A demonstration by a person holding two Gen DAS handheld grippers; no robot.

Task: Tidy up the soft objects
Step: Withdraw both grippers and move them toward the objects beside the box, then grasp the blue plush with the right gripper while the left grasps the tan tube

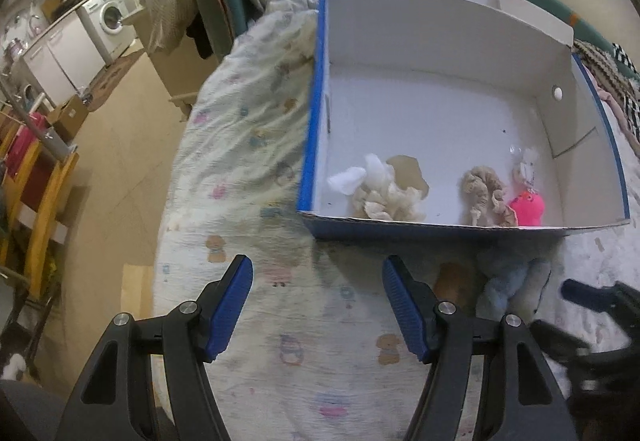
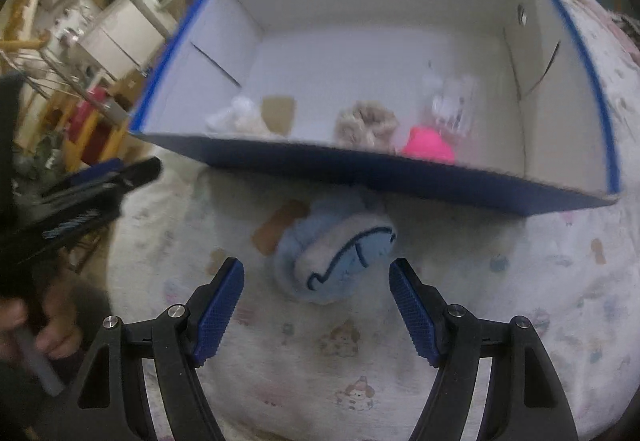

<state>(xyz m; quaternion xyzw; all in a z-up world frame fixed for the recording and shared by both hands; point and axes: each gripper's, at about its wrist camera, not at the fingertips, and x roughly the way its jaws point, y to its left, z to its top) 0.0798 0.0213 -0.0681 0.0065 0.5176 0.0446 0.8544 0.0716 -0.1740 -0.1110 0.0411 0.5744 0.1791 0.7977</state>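
The bed (image 2: pixel 520 321) wears a pale printed quilt, and on it stands the blue-edged box (image 2: pixel 360 177) already holding a few soft things. Just outside its near wall lies the blue plush toy (image 2: pixel 336 261), straight ahead of my right gripper (image 2: pixel 316 305), whose jaws are spread and empty either side of it. My left gripper (image 1: pixel 318 305), likewise spread and empty, hangs further off to the left.

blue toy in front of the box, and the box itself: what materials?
Light-blue stuffed toy: plush fabric, fuzzy matte pile with dark stitched lines, likely soft-filled. Blue-edged open white box: looks like cardboard, matte white inside, with fold creases and a raw cut rim.
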